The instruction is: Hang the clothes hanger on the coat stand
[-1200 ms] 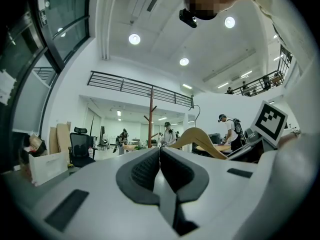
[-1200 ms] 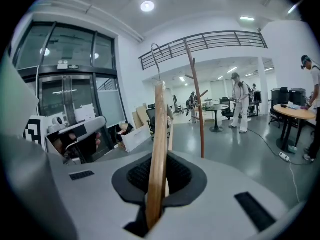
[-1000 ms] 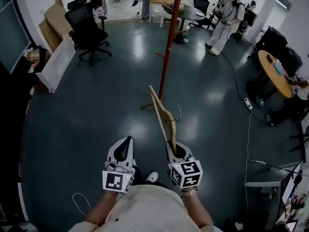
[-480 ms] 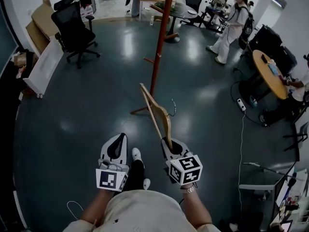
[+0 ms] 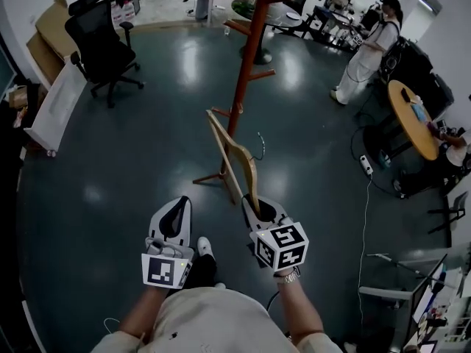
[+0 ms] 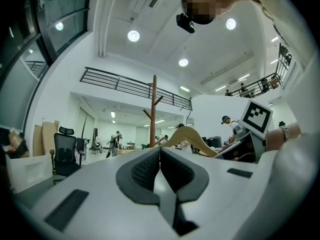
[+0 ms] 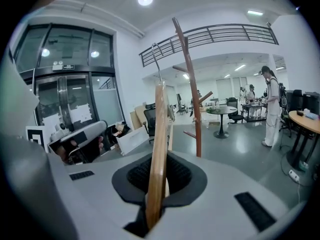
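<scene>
The right gripper (image 5: 256,206) had its jaws clamped on one end of the pale wooden clothes hanger (image 5: 234,157). The hanger rose tilted from the jaws toward the tall red-brown wooden coat stand (image 5: 246,57), near its pole yet apart from it (the thin metal hook (image 5: 260,144) stuck out at the hanger's middle). The left gripper (image 5: 175,215), beside the right one and farther from the stand, had its jaws pressed together with nothing between them.

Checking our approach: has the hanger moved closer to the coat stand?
Yes: forward. In the head view the hanger, clamped in the right gripper, now sits much nearer the base of the stand than a second ago.
</scene>
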Tool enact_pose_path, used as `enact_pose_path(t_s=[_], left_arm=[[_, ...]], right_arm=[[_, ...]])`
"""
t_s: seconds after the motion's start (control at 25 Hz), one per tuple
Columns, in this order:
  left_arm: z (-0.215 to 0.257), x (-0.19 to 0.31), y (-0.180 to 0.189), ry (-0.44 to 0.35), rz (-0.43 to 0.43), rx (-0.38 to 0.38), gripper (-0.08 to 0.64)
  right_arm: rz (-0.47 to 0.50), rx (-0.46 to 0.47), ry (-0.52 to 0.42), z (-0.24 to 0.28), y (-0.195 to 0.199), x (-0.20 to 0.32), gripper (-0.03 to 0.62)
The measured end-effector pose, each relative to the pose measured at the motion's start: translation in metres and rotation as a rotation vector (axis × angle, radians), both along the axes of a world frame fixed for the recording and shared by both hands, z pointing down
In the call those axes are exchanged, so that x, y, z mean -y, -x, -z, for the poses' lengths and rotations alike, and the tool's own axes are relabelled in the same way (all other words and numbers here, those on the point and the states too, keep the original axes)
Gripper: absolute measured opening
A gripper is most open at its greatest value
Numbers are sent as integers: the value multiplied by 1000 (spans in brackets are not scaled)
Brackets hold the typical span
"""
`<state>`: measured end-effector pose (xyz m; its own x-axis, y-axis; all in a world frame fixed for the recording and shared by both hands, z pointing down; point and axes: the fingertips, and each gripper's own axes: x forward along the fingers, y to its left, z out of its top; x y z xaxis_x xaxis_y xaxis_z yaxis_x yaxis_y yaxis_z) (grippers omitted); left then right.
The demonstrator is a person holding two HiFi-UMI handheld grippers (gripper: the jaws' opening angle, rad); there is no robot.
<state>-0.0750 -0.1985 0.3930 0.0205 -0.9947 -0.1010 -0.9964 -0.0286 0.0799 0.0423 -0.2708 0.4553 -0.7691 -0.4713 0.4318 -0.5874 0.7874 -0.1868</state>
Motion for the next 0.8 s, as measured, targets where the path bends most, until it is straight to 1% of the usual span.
enact_pose_path(t_s=[0.04, 0.12, 0.2, 0.32, 0.44, 0.6, 0.8], left_arm=[[3, 9, 6, 1, -2, 6, 14], [1, 27, 16, 14, -22, 63, 14], [2, 45, 23, 7, -37, 90, 14], [12, 66, 39, -20, -45, 88, 14], [18, 79, 47, -32, -44, 69, 14], [15, 90, 50, -21, -43, 67, 14], [8, 101, 64, -6, -12, 66, 14]], right_arm=[[3, 5, -3, 4, 8, 10, 40], [8, 9, -11, 10, 21, 30, 40], [13, 0, -27, 14, 29, 49, 40], [19, -2, -49, 27, 47, 77, 40], [20, 2, -62, 41, 58, 104, 40], [7, 18, -78, 56, 64, 137, 40], [10, 47, -50, 59, 78, 171, 40]])
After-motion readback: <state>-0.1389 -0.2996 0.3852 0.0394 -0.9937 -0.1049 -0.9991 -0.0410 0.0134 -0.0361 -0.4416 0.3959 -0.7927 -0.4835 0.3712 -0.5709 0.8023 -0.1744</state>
